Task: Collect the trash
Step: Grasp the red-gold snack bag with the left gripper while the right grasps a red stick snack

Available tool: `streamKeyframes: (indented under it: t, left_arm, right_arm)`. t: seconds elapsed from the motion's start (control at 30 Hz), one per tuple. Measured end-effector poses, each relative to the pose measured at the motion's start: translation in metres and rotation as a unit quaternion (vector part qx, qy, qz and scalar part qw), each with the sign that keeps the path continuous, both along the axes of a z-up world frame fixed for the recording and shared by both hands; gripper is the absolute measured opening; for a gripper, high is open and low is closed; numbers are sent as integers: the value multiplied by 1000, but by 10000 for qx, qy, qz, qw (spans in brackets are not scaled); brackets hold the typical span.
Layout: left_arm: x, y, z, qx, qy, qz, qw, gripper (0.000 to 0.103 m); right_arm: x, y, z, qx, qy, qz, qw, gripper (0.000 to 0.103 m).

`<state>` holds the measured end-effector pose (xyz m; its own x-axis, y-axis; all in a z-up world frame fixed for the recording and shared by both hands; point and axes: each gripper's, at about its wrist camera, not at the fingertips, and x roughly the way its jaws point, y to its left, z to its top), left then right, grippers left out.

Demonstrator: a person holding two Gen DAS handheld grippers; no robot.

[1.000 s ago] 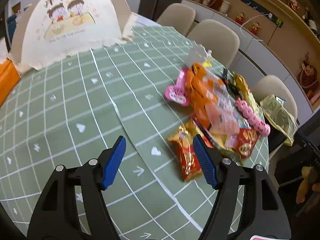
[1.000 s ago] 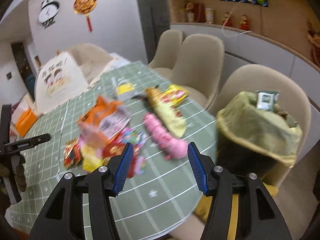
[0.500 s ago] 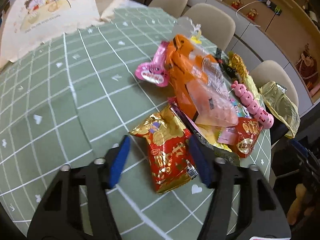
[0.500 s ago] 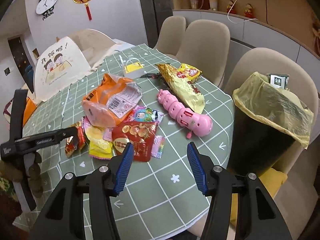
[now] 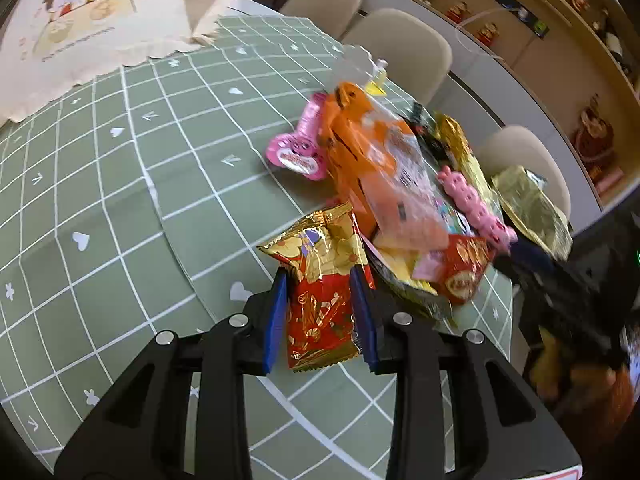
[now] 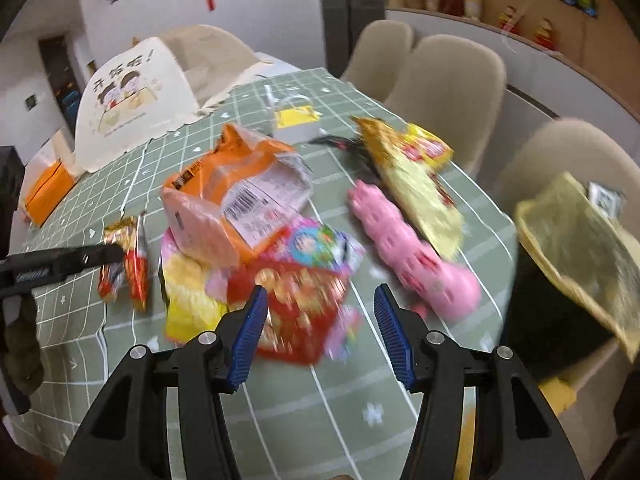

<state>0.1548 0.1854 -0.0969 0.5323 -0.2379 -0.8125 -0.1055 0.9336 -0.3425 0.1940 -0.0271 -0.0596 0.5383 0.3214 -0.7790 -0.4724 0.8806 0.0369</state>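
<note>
A heap of wrappers lies on the green checked tablecloth [image 5: 120, 208]. At its near end is a red and gold snack packet [image 5: 320, 312], also in the right wrist view [image 6: 128, 268]. My left gripper [image 5: 319, 280] straddles this packet, jaws closing, and the blue pads [image 5: 276, 320] press its sides. My right gripper [image 6: 320, 292] hovers open over a red wrapper [image 6: 300, 308] at the heap's other end, touching nothing. A bin with a yellow liner [image 6: 580, 248] stands past the table's edge on the right.
The heap also holds an orange bag [image 6: 232, 184], a pink caterpillar-shaped pack [image 6: 408, 256], a gold-yellow bag [image 6: 416, 184] and a pink wrapper [image 5: 298, 152]. A cartoon-printed cloth [image 5: 80, 20] covers the far table end. Beige chairs [image 6: 452, 80] ring the table.
My left gripper came forward and down over the red and gold packet and narrowed its jaws onto it. My right gripper dropped closer to the heap, still just as wide.
</note>
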Motion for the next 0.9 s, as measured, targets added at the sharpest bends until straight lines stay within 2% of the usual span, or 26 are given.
streamKeyframes:
  t: [0.1,0.2,0.3,0.43,0.57,0.73,0.9]
  left_arm:
    - [-3,-3,-3,25,97,-99,9999,30]
    - [-6,-2,-5,111,159,-80,9998,30]
    - [-8,-1,-5,222,142,-86,9996,30]
    - [-5,2,-9,183,164,-98,9996,30]
    - [-2,1,-13,124,174,-115,9997,30]
    - [0,-4,-15,121,200,-174,9996,31]
    - [-2,-4,-13,119,190,-153,9996,32]
  right_arm:
    - [16,12,-11,-154,150,182,9996,53]
    - [19,11,-19,-179,404,106,9990,53]
    - [1,3,-19,-58,405,124,9991,53]
    - [-24,-9,-20,-196,284,-24,9994,53]
    - [-38,-21,-16,120,248,-278,9992,53]
    - [-25,-23,-23,608,534,-706,9942,53]
    - [-15,3,-39,261,625,-467,9966,53]
